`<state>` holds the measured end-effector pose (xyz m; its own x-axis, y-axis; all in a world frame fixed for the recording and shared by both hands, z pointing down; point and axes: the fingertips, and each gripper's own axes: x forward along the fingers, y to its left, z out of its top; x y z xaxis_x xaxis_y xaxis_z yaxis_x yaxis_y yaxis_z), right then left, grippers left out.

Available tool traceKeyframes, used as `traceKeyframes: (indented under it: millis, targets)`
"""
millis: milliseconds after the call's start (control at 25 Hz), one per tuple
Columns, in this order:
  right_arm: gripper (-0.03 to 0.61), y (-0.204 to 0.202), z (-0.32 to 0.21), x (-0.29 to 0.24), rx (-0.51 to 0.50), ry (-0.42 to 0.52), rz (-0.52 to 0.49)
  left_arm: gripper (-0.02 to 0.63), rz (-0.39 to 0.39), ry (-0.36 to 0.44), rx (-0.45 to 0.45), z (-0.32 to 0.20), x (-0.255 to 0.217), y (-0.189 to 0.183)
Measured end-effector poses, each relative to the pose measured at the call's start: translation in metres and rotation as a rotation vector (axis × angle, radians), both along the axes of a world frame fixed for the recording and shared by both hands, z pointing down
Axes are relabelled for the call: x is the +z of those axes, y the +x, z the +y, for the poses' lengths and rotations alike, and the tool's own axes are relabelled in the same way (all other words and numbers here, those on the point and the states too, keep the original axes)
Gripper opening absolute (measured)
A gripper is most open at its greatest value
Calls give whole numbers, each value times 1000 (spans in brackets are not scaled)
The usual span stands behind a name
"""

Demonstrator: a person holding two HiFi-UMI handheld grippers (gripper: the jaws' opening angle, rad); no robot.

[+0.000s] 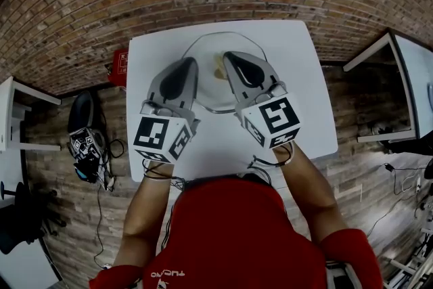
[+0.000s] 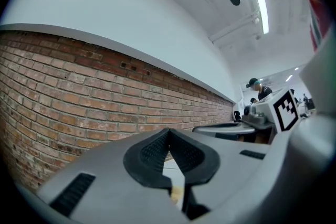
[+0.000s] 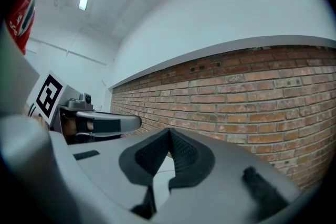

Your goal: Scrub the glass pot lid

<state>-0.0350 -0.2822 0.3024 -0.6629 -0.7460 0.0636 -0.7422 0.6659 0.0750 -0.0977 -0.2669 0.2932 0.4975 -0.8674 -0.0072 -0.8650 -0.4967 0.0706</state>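
Observation:
The glass pot lid [image 1: 211,45] lies flat on the white table [image 1: 298,98], with both grippers over it and covering its sides. A small yellowish thing [image 1: 220,68] shows at the lid's middle between the grippers; I cannot tell what it is. My left gripper [image 1: 189,62] is shut with nothing between its pads [image 2: 155,151]. My right gripper [image 1: 229,56] is shut too and holds nothing. Both point level toward the brick wall [image 3: 262,97]. In the left gripper view the left gripper [image 2: 168,132] has the yellowish thing [image 2: 176,194] below its jaws. The right gripper [image 3: 169,131] sees the left one beside it.
A red object [image 1: 120,64] sits by the table's left edge. A black bag [image 1: 84,112] and a marker-covered device [image 1: 88,145] lie on the floor at left. Other white tables stand at the right [image 1: 406,71] and the left [image 1: 10,112]. People [image 2: 260,89] are far off.

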Motion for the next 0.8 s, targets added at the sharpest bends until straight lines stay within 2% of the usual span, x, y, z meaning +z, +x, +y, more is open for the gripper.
traceKeyframes:
  millis: [800]
  targets:
    - [29, 2, -9, 6, 21, -14, 10, 18, 11, -5, 7, -9, 4, -1]
